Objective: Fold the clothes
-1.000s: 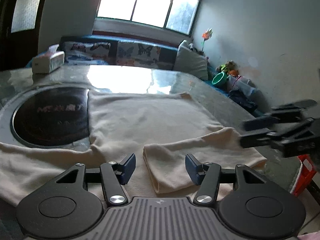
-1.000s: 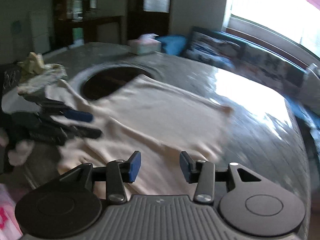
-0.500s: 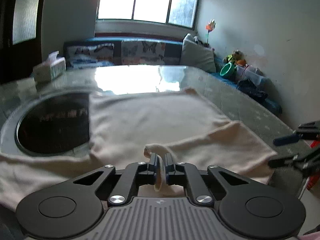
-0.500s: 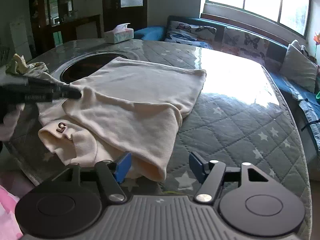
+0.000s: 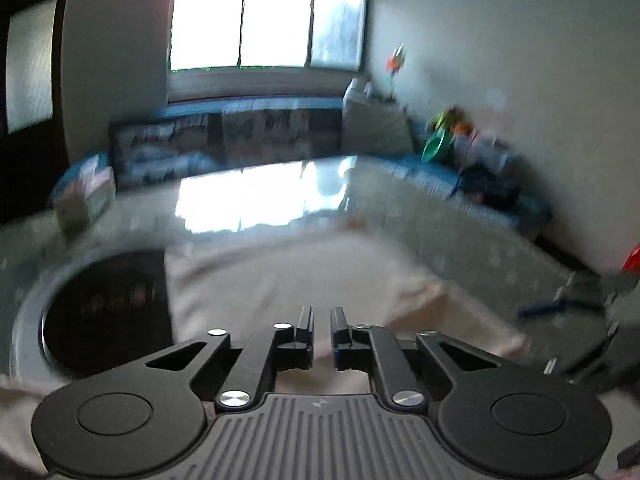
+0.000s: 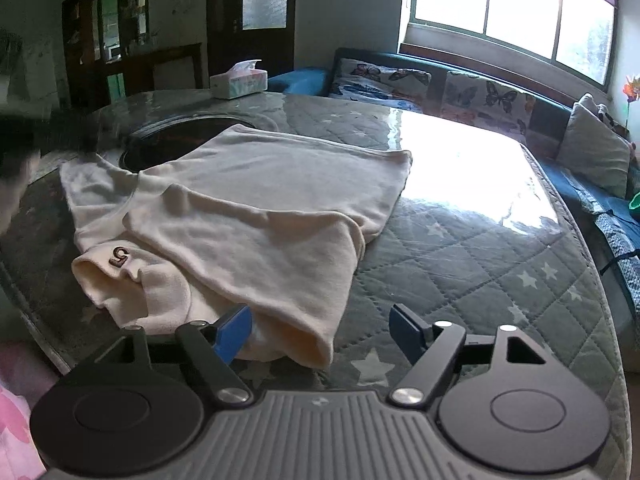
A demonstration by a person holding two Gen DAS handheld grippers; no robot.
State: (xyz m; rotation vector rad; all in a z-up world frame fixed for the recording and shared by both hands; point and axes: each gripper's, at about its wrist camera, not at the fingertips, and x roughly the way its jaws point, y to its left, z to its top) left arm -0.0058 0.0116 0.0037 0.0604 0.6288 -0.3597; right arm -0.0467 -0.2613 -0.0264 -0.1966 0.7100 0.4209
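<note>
A cream sweater [image 6: 256,208] lies flat on the quilted table, one sleeve folded across the body, a brown "5" patch [image 6: 119,257] on the near cuff. My right gripper [image 6: 320,330] is open, its fingertips either side of the near sleeve end at the table's front. My left gripper [image 5: 321,326] has its jaws nearly together; the view is blurred and I cannot tell if cloth is between them. The sweater [image 5: 288,280] lies just ahead of it. The left gripper shows as a dark blur at the far left of the right wrist view [image 6: 36,140].
A round dark inset [image 6: 176,140] is in the table beside the sweater. A tissue box [image 6: 239,80] stands at the far edge. A sofa with cushions [image 6: 472,92] runs under the window. The table edge [image 6: 616,360] is close at the right.
My left gripper closed on the sleeve fold half a second ago and has since swung up, blurring its view. My right gripper came to the front sleeve end and stays open.
</note>
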